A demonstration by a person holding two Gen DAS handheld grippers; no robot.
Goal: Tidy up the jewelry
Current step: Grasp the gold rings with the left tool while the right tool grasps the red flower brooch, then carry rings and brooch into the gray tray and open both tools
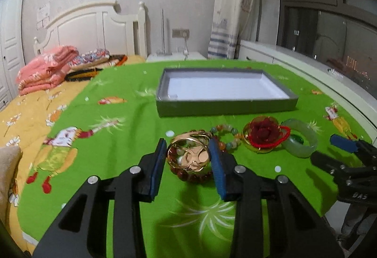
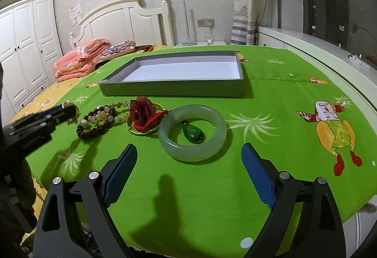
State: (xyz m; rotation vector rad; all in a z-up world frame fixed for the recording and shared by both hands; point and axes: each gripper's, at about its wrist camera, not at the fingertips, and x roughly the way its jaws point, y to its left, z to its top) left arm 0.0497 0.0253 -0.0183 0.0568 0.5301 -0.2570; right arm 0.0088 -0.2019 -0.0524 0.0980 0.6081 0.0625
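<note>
My left gripper [image 1: 187,147] is shut on a gold wire bangle [image 1: 188,159], its blue pads pressing both sides. Below the bangle lies a dark red bead bracelet [image 1: 195,176], beside a pastel bead bracelet [image 1: 226,129]. To the right sit a red rose ornament on a gold ring [image 2: 141,109], a red cord bracelet [image 2: 153,121], and a pale jade bangle [image 2: 165,140] around a green pendant [image 2: 194,134]. My right gripper [image 2: 188,147] stands open just short of the jade bangle, holding nothing. A shallow grey box [image 2: 172,90] with a white inside stands behind the jewelry, with nothing in it.
A green cartoon-print cloth [image 2: 271,116] covers the table, whose right edge runs along a white window ledge [image 2: 306,46]. To the left are a bed with a yellow cover [image 1: 28,116], folded pink blankets [image 1: 44,71] and a white wardrobe [image 2: 26,46].
</note>
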